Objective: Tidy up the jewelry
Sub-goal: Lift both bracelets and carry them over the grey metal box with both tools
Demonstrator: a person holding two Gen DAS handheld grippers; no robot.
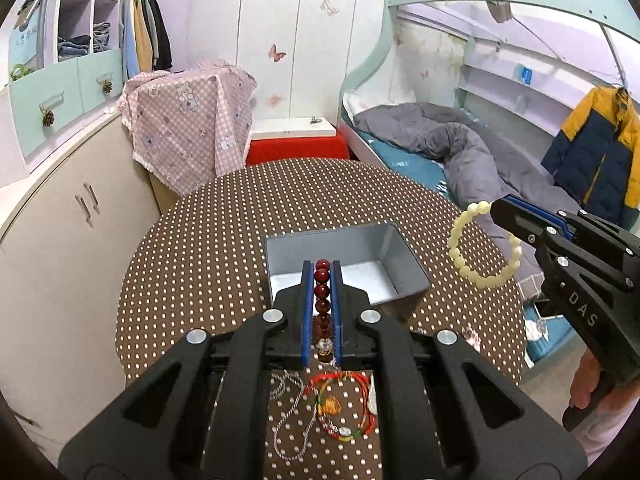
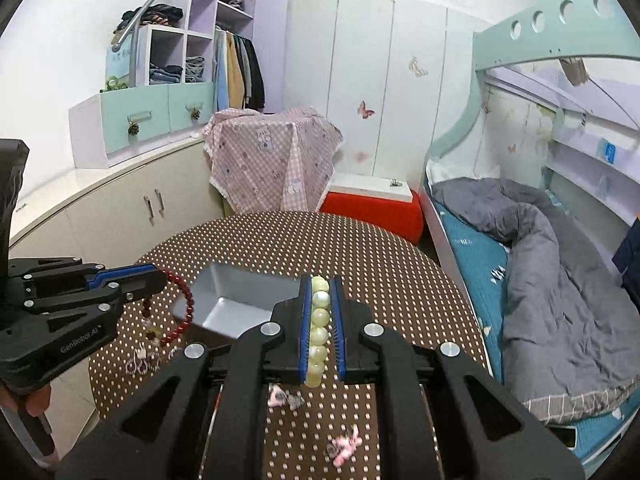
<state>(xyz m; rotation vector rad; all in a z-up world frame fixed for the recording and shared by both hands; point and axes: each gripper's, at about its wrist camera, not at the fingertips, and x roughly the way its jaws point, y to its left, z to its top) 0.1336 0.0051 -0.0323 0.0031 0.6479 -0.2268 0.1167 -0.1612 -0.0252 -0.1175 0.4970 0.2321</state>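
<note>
My left gripper (image 1: 322,270) is shut on a dark red bead bracelet (image 1: 322,300) and holds it above the near edge of an open grey box (image 1: 404,260). In the right wrist view the same bracelet (image 2: 182,308) hangs from the left gripper (image 2: 158,278) beside the box (image 2: 236,284). My right gripper (image 2: 320,284) is shut on a pale cream bead bracelet (image 2: 320,328), held in the air near the box. In the left wrist view that bracelet (image 1: 480,246) dangles from the right gripper (image 1: 498,210), to the right of the box.
The round table (image 1: 200,264) has a brown polka-dot cloth. On it lie a red cord bracelet (image 1: 344,408), a silver chain (image 1: 292,420), pink hair pieces (image 2: 344,446) and small earrings (image 2: 140,360). A bed (image 2: 540,280), a red stool (image 2: 376,208) and cabinets surround the table.
</note>
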